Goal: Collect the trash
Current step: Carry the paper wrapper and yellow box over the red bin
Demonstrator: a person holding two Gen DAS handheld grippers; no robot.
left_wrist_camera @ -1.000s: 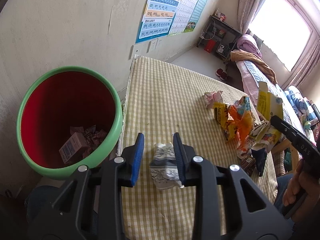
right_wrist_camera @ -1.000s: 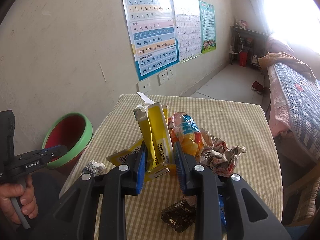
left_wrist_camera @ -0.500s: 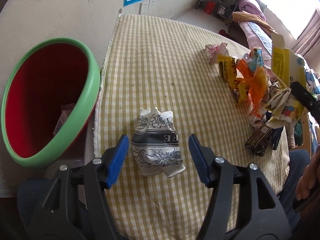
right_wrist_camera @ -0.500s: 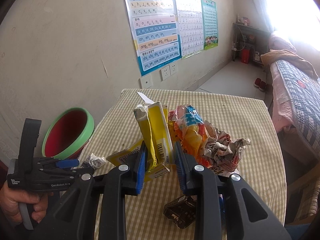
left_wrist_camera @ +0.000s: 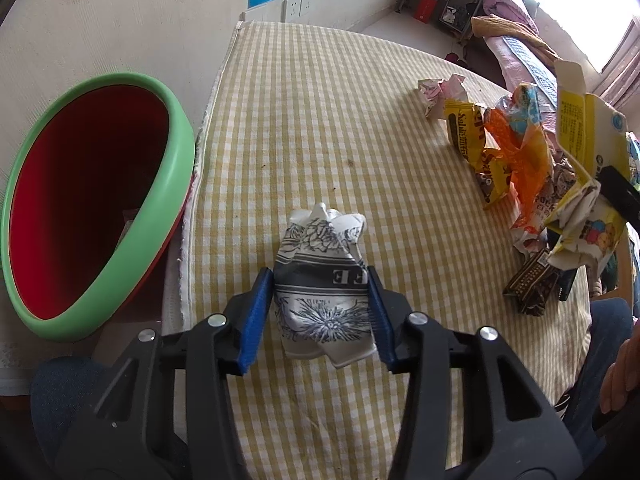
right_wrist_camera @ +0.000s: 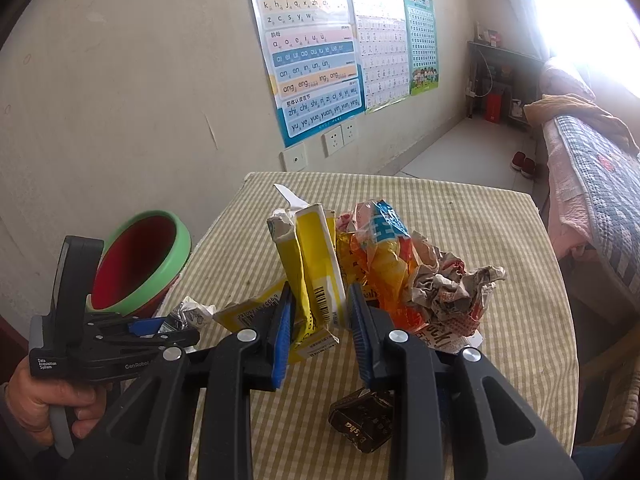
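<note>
Blue pads of the left gripper (left_wrist_camera: 320,312) stand on both sides of a crumpled white wrapper with black flower print (left_wrist_camera: 324,280), which lies on the yellow checked tablecloth (left_wrist_camera: 320,120); the jaws have just been closing, and both pads now touch its sides. At about nine o'clock from this wrapper, beside the table edge, is the red bin with a green rim (left_wrist_camera: 92,208). The right gripper (right_wrist_camera: 320,320) is partly closed on a yellow carton (right_wrist_camera: 316,264), which stands upright between its pads. At two o'clock from the wrapper lies a heap of orange and yellow snack bags (left_wrist_camera: 516,152), and a dark brown wrapper (left_wrist_camera: 532,284) lies at three o'clock.
</note>
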